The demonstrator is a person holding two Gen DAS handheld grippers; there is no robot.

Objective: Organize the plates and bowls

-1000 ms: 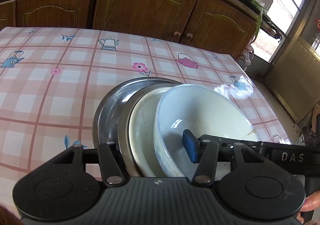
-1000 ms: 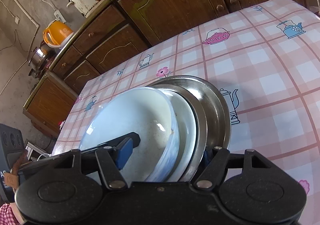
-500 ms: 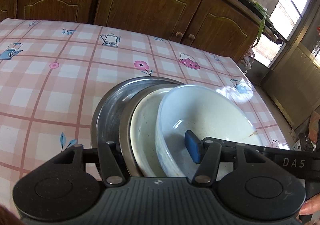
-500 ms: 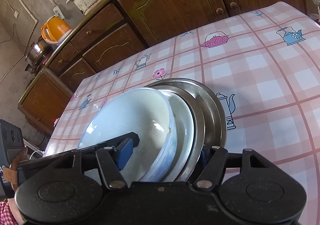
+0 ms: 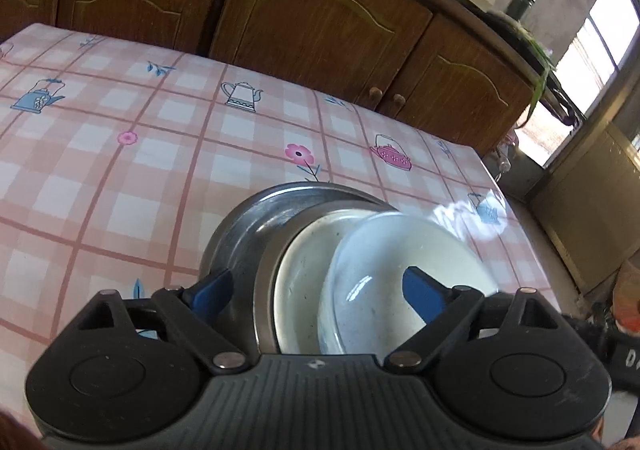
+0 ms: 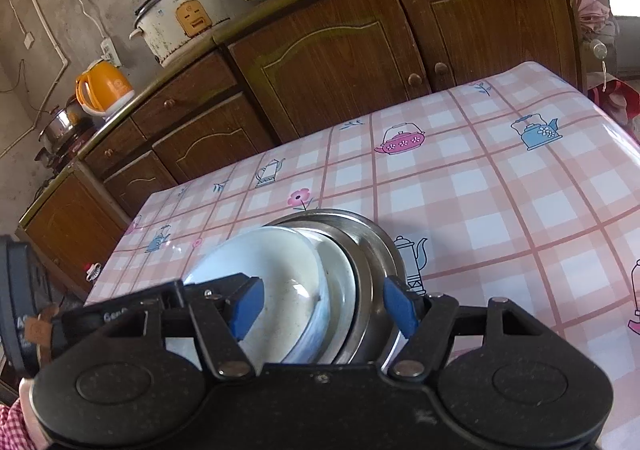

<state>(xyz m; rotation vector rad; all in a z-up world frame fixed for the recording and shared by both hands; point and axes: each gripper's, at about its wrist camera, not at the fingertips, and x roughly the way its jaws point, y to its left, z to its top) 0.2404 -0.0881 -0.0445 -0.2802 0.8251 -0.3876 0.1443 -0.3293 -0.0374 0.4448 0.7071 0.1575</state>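
— Since a second earlier the left gripper (image 5: 316, 290) had let go: its jaws, then pinched on the near rim of the white bowl (image 5: 404, 274), were opening and stood spread, one blue pad outside the big steel plate (image 5: 240, 234), the other over the bowl's hollow, neither pressing on anything.

— And the table (image 5: 120, 177)?

— Pink checked cloth, teapots and flowers printed on it. The stack sat by its near edge, toward the right corner as the left wrist camera showed it. Biggest at the bottom: the steel plate, then a smaller steel plate (image 6: 362, 290), then a pale dish (image 5: 304, 270), then the white bowl on top (none of them centred, each slid toward one side).

— The right gripper (image 6: 324, 306)?

— Wide too, straddling the whole stack's rim. I couldn't see either pad touching; they looked just clear of it.

— So what could go wrong?

— I'd judge the bowl the weak point. It sat skewed on the dish, so a nudge from a pad could slide it off the stack, and the table edge was near. A closing grip across four uneven rims might also catch only the widest plate and tip the rest.
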